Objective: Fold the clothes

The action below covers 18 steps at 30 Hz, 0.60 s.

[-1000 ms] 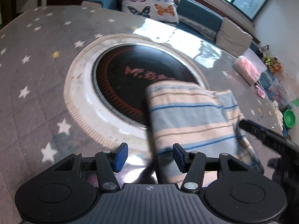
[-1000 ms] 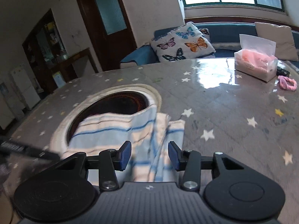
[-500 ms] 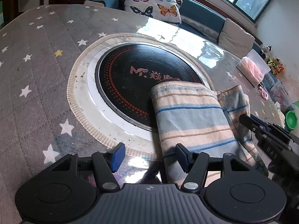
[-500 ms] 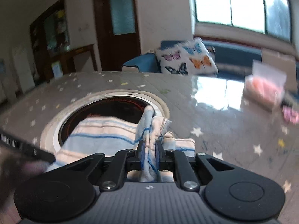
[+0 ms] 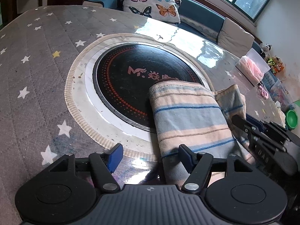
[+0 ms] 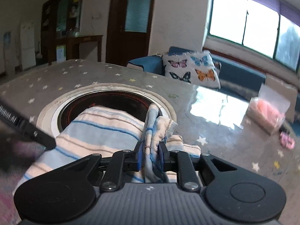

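Note:
A folded cloth with blue, cream and brown stripes (image 5: 189,116) lies on the star-patterned table, partly over the round black cooktop (image 5: 138,82). My left gripper (image 5: 150,154) is open, low at the cloth's near edge, its right finger just over the cloth. My right gripper (image 6: 151,154) is shut on a bunched edge of the striped cloth (image 6: 105,125) and lifts it slightly above the table. The right gripper also shows in the left wrist view (image 5: 241,123), at the cloth's right side.
A pink tissue pack (image 6: 268,112) and a pink hair tie (image 6: 286,140) lie on the table to the right. A butterfly pillow (image 5: 148,1) sits on the blue sofa behind the table. A green bowl (image 5: 291,119) sits at far right.
My right gripper closed on the cloth's right edge and has raised it. My left gripper opened a little wider and stayed near the cloth's near edge.

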Each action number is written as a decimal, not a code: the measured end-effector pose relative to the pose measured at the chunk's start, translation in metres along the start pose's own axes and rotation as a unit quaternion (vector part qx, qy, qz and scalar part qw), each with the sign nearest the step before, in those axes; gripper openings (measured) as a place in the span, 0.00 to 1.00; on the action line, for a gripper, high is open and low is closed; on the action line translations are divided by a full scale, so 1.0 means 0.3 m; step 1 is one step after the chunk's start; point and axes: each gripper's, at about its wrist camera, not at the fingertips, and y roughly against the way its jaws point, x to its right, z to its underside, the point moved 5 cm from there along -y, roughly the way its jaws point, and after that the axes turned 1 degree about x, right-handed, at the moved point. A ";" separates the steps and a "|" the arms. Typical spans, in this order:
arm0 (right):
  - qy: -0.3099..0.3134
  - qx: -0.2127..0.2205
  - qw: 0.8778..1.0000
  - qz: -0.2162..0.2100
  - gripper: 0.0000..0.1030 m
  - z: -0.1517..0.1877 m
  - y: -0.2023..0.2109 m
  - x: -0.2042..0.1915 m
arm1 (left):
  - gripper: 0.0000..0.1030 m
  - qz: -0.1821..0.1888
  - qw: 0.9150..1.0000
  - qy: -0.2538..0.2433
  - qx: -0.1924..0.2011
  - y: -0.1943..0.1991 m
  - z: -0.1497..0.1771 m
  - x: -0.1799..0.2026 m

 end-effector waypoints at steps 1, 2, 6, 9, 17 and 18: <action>-0.019 -0.004 1.000 -0.007 0.14 -0.001 -0.010 0.021 | 0.67 -0.001 1.000 0.000 -0.001 -0.001 -0.002 0.002; -0.066 -0.011 0.998 -0.021 0.09 -0.002 -0.026 0.068 | 0.67 -0.003 1.000 -0.001 -0.001 -0.001 -0.005 0.004; -0.145 0.002 0.989 -0.037 0.07 -0.015 -0.002 0.145 | 0.67 0.002 1.000 -0.003 0.005 0.006 -0.014 0.012; -0.199 0.034 0.979 -0.037 0.07 -0.020 0.056 0.212 | 0.68 -0.002 1.000 -0.004 0.003 -0.003 -0.016 0.009; -0.254 0.012 0.967 0.000 0.07 0.078 0.001 0.269 | 0.68 -0.007 1.000 -0.006 0.002 -0.007 -0.015 0.002; -0.241 0.040 0.970 0.000 0.07 0.054 0.042 0.251 | 0.68 -0.007 1.000 -0.006 0.003 -0.008 -0.017 0.001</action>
